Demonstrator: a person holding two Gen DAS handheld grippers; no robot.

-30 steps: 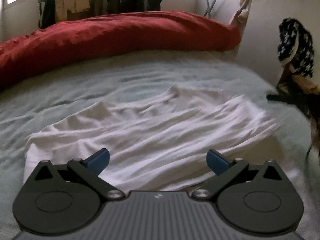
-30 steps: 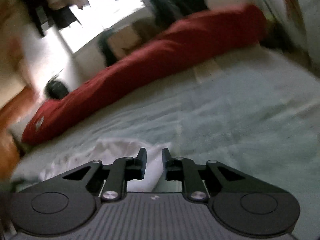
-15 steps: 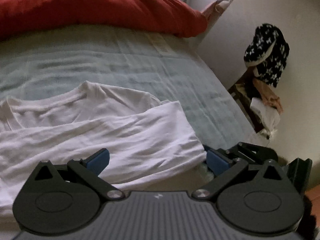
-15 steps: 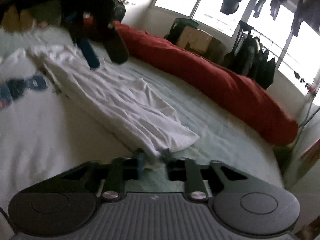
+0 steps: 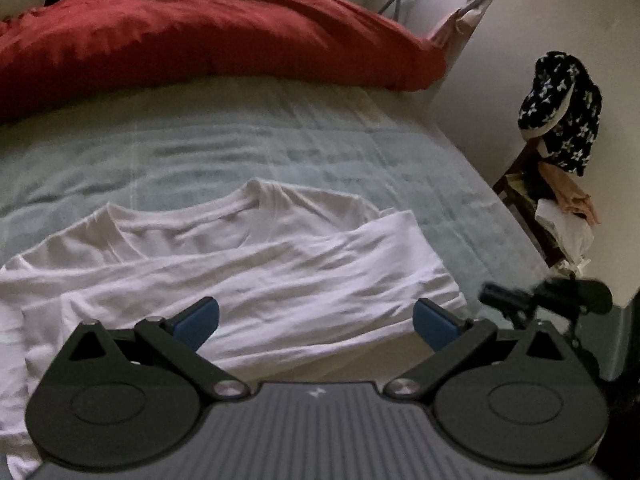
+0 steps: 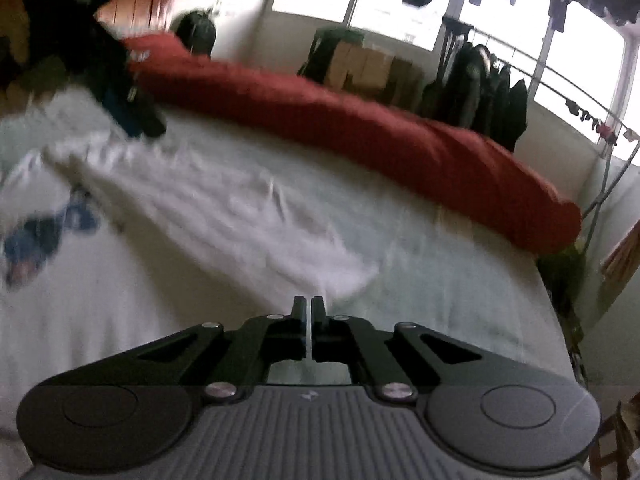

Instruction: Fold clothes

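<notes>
The white cotton T-shirt (image 5: 240, 264) lies flat on the pale green bedsheet (image 5: 240, 140), one side already folded lengthwise, probably to narrow it. The left gripper (image 5: 316, 318) hovers over its near edge, blue pads spread wide and empty (ready to pinch). At the shirt's right end, the right gripper (image 6: 307, 304) is clenched, seemingly pinching a thin white edge.

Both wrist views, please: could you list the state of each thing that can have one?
white T-shirt: lying flat on the bed, one side folded over, wrinkled
left claw: open, holding nothing
right claw: shut, at the shirt's edge; grip unclear
red duvet: bunched along the far edge
</notes>
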